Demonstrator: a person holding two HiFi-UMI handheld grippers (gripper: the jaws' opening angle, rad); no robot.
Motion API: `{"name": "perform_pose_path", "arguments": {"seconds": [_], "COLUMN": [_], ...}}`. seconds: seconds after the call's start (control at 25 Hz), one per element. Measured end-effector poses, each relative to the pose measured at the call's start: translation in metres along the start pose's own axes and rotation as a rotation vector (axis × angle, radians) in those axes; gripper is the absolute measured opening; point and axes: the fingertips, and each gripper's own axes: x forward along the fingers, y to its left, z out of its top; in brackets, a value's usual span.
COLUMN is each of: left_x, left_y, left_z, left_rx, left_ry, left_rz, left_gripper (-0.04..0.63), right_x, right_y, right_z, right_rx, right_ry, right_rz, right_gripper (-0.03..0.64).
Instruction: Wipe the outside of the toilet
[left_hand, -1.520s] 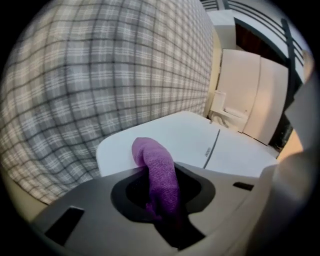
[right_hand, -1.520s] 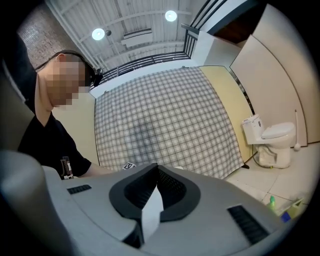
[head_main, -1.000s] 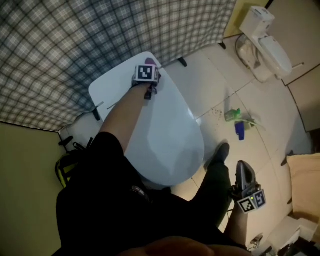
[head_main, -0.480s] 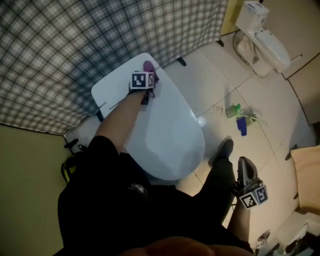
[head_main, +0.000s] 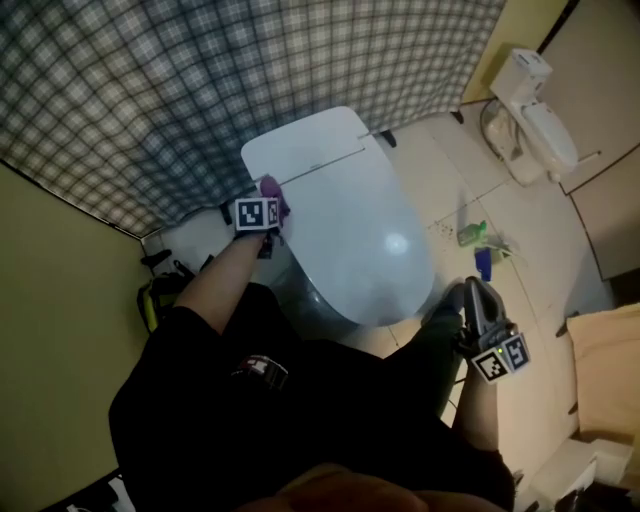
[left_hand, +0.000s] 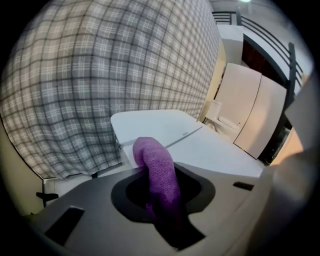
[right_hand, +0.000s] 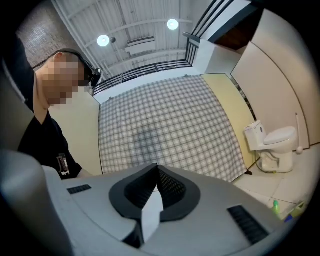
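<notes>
The white toilet (head_main: 350, 225) stands with its lid down in front of a plaid curtain (head_main: 190, 80). My left gripper (head_main: 268, 198) is shut on a purple cloth (left_hand: 156, 167), which it holds against the toilet's left side, beside the tank (left_hand: 150, 125). The cloth sticks out past the jaws toward the lid (left_hand: 215, 152). My right gripper (head_main: 474, 294) hangs off to the right of the bowl, away from the toilet. Its jaws are shut with nothing in them, and in the right gripper view the gripper (right_hand: 152, 182) points up at the curtain.
A second white toilet (head_main: 535, 115) stands at the far right by a partition. A green bottle (head_main: 468, 233) and a blue object (head_main: 484, 262) lie on the tiled floor between the toilets. A yellow-and-black item (head_main: 150, 300) sits by the left wall. The person's dark-clothed body fills the lower frame.
My left gripper has carried the purple cloth from the top of the tank and lid hinge down to the toilet's left side. The right gripper has stayed low at the right.
</notes>
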Motion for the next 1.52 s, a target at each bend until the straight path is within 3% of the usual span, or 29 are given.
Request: {"name": "perform_pose_path", "arguments": {"seconds": [0.16,0.24,0.28,0.44,0.64,0.84,0.96,1.04,1.32,1.52], "left_x": [-0.013,-0.020,-0.018,-0.009,-0.002,0.044,0.066,0.086,0.167,0.195], "left_y": [-0.022,-0.011,-0.012,-0.027,-0.008,-0.078,-0.090,-0.111,-0.207,-0.233], "left_z": [-0.024,-0.030,-0.032,-0.034,-0.034,0.004,0.016,0.030,0.090,0.116], "left_rx": [-0.022,-0.029,-0.028,-0.006,0.120,0.111,0.173,0.205,0.278,0.302], "left_ry": [0.018,0.040,0.037,0.034,0.123,0.081,0.151,0.164,0.087,0.052], "left_rz": [-0.062,0.002,-0.004,-0.078,0.103,-0.058,0.031,0.036,0.010,0.049], "left_gripper": [0.091,0.089,0.090,0.091,0.091,0.091,0.091,0.091,0.091,0.089], "right_x": [0.014,0.016,0.016,0.009,-0.006,-0.023,-0.041,-0.055,-0.107,-0.136], "right_y": [0.032,0.043,0.047,0.047,0.034,0.001,-0.023,-0.041,-0.119,-0.159], "right_z": [-0.002,-0.001,0.000,0.002,-0.002,-0.004,-0.009,-0.015,-0.030,-0.039], "right_rx": [-0.018,-0.030,-0.038,-0.045,-0.027,-0.004,0.028,0.050,0.114,0.147], "right_ry": [0.001,0.003,0.005,0.009,0.006,0.007,-0.001,-0.003,0.012,0.000], "right_rz": [0.040,0.051,0.054,0.041,0.008,-0.025,-0.062,-0.091,-0.197,-0.247], "right_gripper": [0.003,0.003,0.003,0.003,0.003,0.003,0.003,0.003,0.003,0.003]}}
